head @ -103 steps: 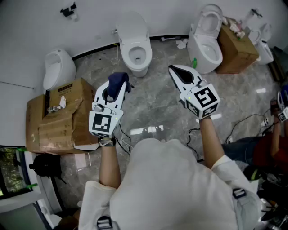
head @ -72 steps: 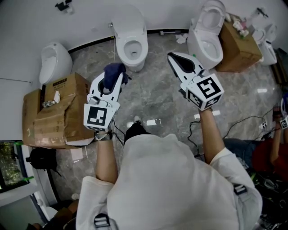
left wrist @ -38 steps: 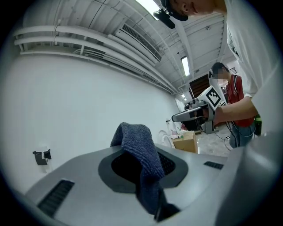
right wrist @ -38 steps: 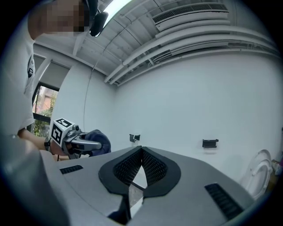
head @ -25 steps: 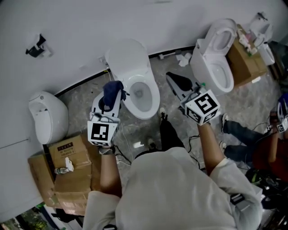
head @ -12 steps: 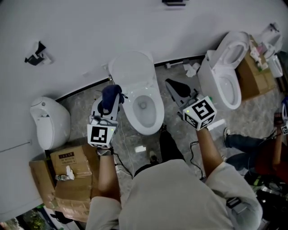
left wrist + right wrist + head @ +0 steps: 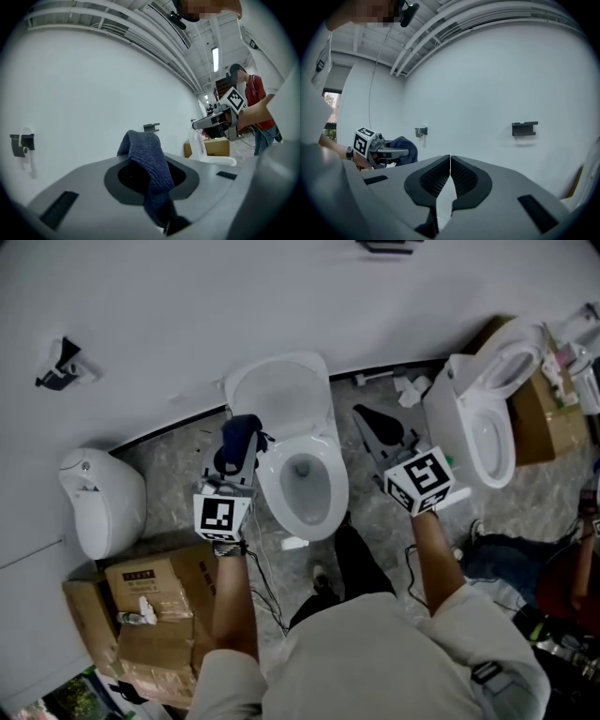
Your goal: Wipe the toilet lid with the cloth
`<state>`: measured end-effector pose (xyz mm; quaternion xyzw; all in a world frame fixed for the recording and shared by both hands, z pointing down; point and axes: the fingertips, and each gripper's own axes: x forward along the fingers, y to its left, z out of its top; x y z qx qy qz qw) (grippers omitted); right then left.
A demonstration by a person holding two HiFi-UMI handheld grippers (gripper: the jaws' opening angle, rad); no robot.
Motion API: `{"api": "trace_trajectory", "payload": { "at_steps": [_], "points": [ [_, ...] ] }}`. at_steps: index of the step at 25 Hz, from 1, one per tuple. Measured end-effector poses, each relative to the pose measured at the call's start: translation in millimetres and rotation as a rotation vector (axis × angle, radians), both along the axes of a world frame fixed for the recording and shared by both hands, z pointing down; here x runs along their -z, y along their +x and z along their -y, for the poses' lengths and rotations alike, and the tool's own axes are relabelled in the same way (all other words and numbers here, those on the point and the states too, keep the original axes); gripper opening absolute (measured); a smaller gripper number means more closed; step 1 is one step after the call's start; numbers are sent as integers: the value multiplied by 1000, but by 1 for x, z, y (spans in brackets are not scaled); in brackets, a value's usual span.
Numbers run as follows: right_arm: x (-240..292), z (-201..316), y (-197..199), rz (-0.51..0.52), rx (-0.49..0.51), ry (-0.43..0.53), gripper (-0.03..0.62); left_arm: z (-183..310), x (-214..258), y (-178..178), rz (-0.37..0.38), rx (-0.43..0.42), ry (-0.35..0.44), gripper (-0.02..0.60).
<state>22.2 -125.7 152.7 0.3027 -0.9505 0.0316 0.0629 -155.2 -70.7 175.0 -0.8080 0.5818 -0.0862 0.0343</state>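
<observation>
Above an open white toilet (image 7: 302, 479) set against a white wall, I hold a gripper in each hand, one on either side of the bowl. My left gripper (image 7: 238, 448) is clamped on a dark blue cloth (image 7: 146, 157). The cloth is bunched between the pads, with a rounded fold standing up past the jaw tips and a tail hanging down into the gap. I judge it is carried this way so that the soft fold leads and meets the surface before the hard jaws do. The cloth's long axis runs along the jaw gap, and its free fold points forward and up towards the wall.

My right gripper (image 7: 450, 161) is closed with nothing in it, its ribbed pads meeting along a thin seam. It hangs level beside the bowl, well apart from the cloth, probably just kept out of the way.

The toilet lid (image 7: 279, 395) is raised and leans back towards the wall, its inner face turned to me. Its long axis runs from the hinge at the back of the bowl up towards the wall. The cloth is near the lid's left edge but not yet touching it.

A cardboard box (image 7: 155, 592) sits on the floor at lower left.
</observation>
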Motion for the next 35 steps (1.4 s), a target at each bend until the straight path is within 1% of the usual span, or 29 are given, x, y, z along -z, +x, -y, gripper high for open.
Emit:
{"api": "trace_trajectory", "payload": {
  "at_steps": [3, 7, 12, 16, 19, 23, 29, 35],
  "points": [
    [-16, 26, -6, -1, -8, -15, 29, 28, -18, -7, 1, 5, -11, 69],
    [-42, 48, -16, -9, 9, -30, 29, 60, -52, -22, 6, 35, -23, 68],
    [-77, 68, -21, -42, -1, -55, 29, 90, -95, -44, 0, 83, -73, 69],
    [-97, 78, -24, -41, 26, -91, 29, 110, -126, -57, -6, 115, -113, 68],
    [-110, 83, -24, -41, 47, -102, 29, 124, -148, -61, -7, 128, -139, 69],
    [-125, 90, -24, -49, 44, -109, 29, 137, -175, -68, -17, 148, -169, 69],
    [-150, 101, -30, -68, 45, -136, 29, 159, -201, -90, -33, 216, -188, 69],
    [-163, 111, -35, -78, 43, -152, 29, 182, -227, -94, -7, 212, -205, 69]
  ]
}}
